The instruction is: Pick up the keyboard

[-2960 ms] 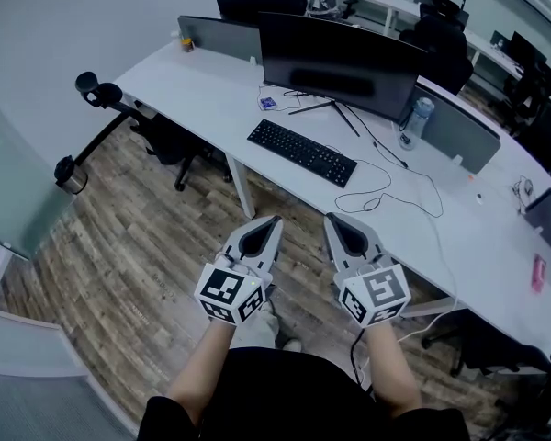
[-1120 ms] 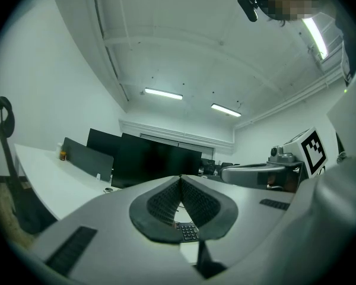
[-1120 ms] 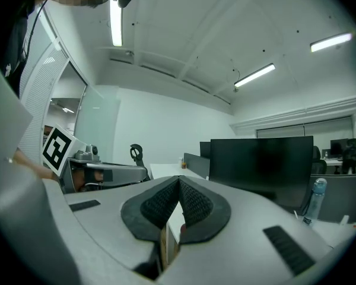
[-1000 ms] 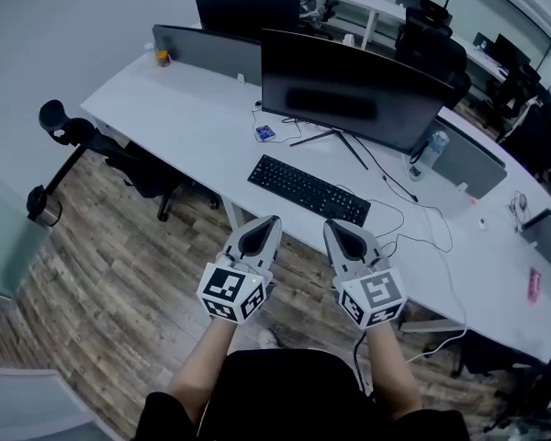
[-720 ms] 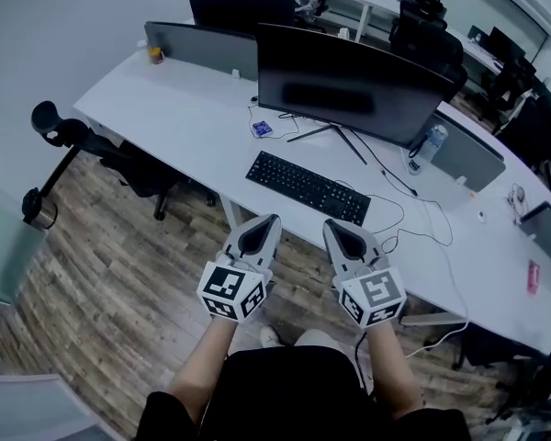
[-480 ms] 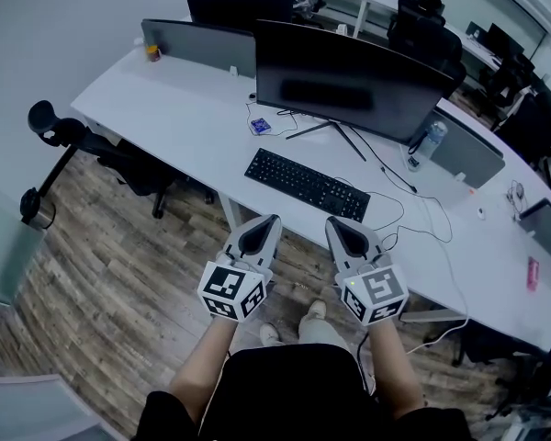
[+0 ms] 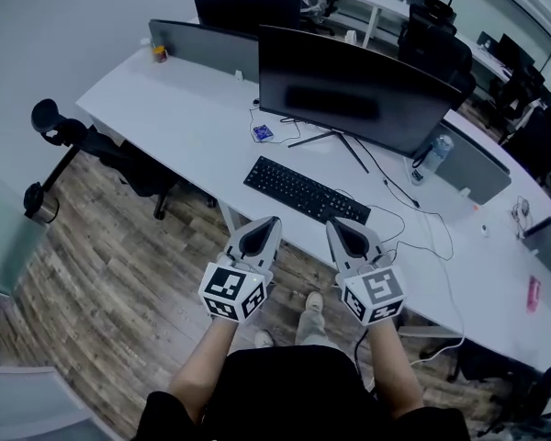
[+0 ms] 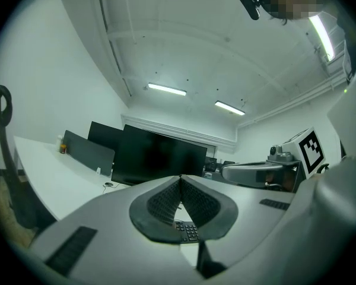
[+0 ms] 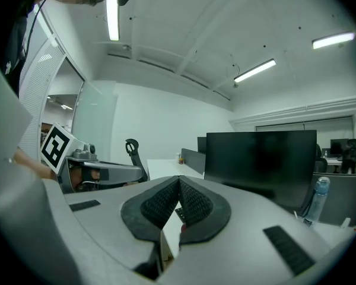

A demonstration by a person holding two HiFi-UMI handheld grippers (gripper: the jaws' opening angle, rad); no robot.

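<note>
**Two tools, both closed, face a keyboard on the bench**

A person holds the left tool (image 7: 273, 220) and the right tool (image 7: 331, 221) side by side, each with its jaws pressed together on nothing. The black keyboard (image 7: 305, 191) lies flat on the white bench (image 7: 184, 122), in front of a dark monitor (image 7: 358, 85) and just beyond the tool tips, untouched.

Smooth, matt white surface (image 7: 179, 122); matt black plastic keyboard (image 7: 306, 191); dark monitor (image 7: 354, 90) with a slight sheen; matt wood-grain plank floor (image 7: 101, 278); clear plastic bottle (image 7: 429, 157).
</note>
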